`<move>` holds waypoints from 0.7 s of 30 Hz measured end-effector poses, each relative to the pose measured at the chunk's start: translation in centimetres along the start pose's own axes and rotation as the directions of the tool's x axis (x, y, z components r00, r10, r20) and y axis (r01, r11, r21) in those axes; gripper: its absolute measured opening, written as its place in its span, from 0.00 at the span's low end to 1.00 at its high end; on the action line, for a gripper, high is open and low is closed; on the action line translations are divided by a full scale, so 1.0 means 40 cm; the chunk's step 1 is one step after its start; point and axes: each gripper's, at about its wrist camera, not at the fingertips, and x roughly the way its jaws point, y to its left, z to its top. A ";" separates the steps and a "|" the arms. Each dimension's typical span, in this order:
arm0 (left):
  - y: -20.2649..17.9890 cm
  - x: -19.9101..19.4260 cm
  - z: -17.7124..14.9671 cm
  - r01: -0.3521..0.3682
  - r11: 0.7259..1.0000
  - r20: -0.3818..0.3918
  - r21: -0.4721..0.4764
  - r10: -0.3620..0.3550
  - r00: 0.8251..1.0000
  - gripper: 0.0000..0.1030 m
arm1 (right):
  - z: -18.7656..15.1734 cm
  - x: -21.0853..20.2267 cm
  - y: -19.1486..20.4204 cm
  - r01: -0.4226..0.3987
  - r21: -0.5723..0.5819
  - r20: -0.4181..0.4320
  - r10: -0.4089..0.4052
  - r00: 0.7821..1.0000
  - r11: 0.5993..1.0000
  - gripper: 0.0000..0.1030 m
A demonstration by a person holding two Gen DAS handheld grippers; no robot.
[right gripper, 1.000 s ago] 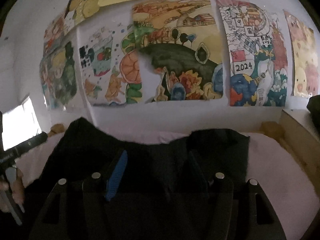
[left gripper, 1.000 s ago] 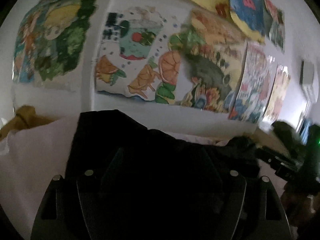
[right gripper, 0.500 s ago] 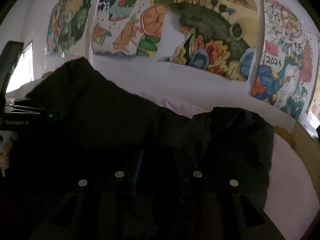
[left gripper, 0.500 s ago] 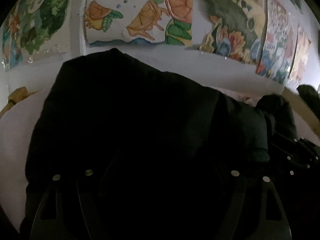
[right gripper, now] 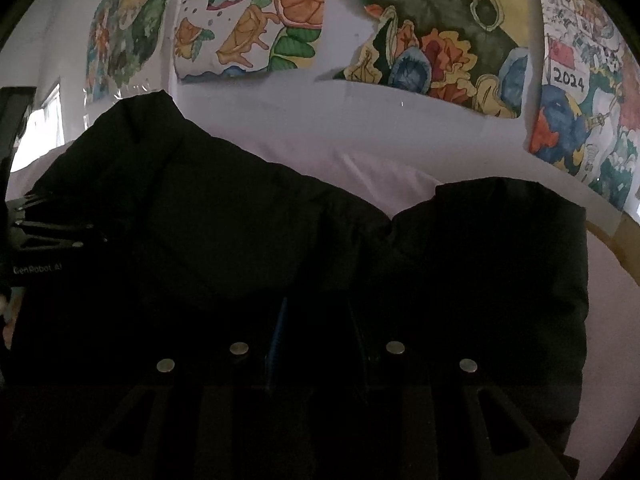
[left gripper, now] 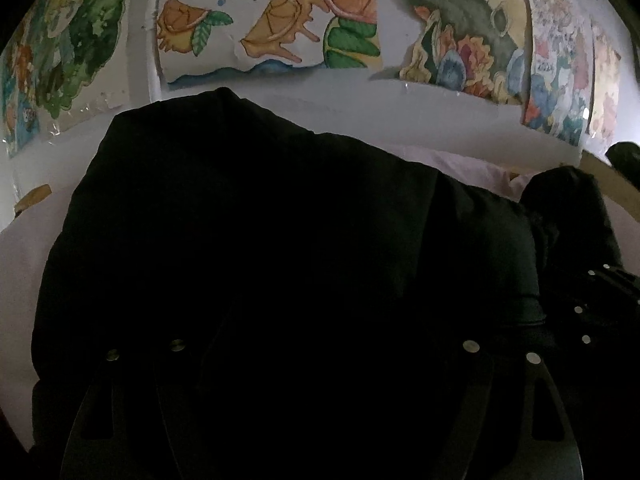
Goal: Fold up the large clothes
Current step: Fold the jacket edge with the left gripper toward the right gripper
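A large black padded jacket (left gripper: 280, 240) lies bunched on a pale pink sheet (left gripper: 24, 264) and fills the lower part of both wrist views (right gripper: 248, 216). My left gripper (left gripper: 320, 320) is low over the jacket; its fingers are lost in the dark cloth, so I cannot tell how they stand. My right gripper (right gripper: 316, 320) has its fingers close together with black cloth between them; a blue pad edge (right gripper: 278, 332) shows on the left finger. The other gripper shows at the right edge of the left wrist view (left gripper: 600, 304) and at the left edge of the right wrist view (right gripper: 36, 236).
A white wall (right gripper: 360, 120) hung with colourful paintings (right gripper: 432, 52) rises just behind the bed. A wooden bed frame edge (right gripper: 616, 236) runs at the right. A bright window (right gripper: 40, 136) is at the far left.
Both grippers have dropped and moved forward with the jacket; the black cloth now fills much more of each view and the wall paintings are nearer. The right fingers stand closer together.
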 end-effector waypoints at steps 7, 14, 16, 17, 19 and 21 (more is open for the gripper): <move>0.011 -0.099 0.011 0.028 0.998 -0.034 -0.056 -0.030 0.999 0.75 | 0.011 -0.094 -0.002 -0.046 0.007 0.038 0.046 0.998 0.999 0.52; -0.007 -0.279 -0.039 0.046 0.996 -0.083 -0.078 -0.052 0.995 0.75 | -0.039 -0.235 0.024 -0.041 -0.016 -0.044 0.041 0.998 0.999 0.73; -0.020 -0.323 -0.060 0.057 0.995 -0.107 -0.086 -0.066 0.992 0.75 | -0.064 -0.287 0.023 -0.035 0.010 -0.065 0.036 0.997 0.999 0.75; -0.027 -0.349 -0.075 0.064 0.994 -0.123 -0.093 -0.075 0.990 0.75 | -0.077 -0.318 0.023 -0.035 0.025 -0.080 0.037 0.996 0.999 0.76; -0.040 -0.391 -0.093 0.076 0.993 -0.146 -0.095 -0.089 0.985 0.75 | -0.100 -0.383 0.026 -0.041 0.056 -0.097 0.046 0.994 0.998 0.76; -0.052 -0.453 -0.114 0.074 0.994 -0.159 -0.085 -0.086 0.983 0.75 | -0.114 -0.449 0.037 -0.034 0.066 -0.098 0.040 0.994 0.997 0.76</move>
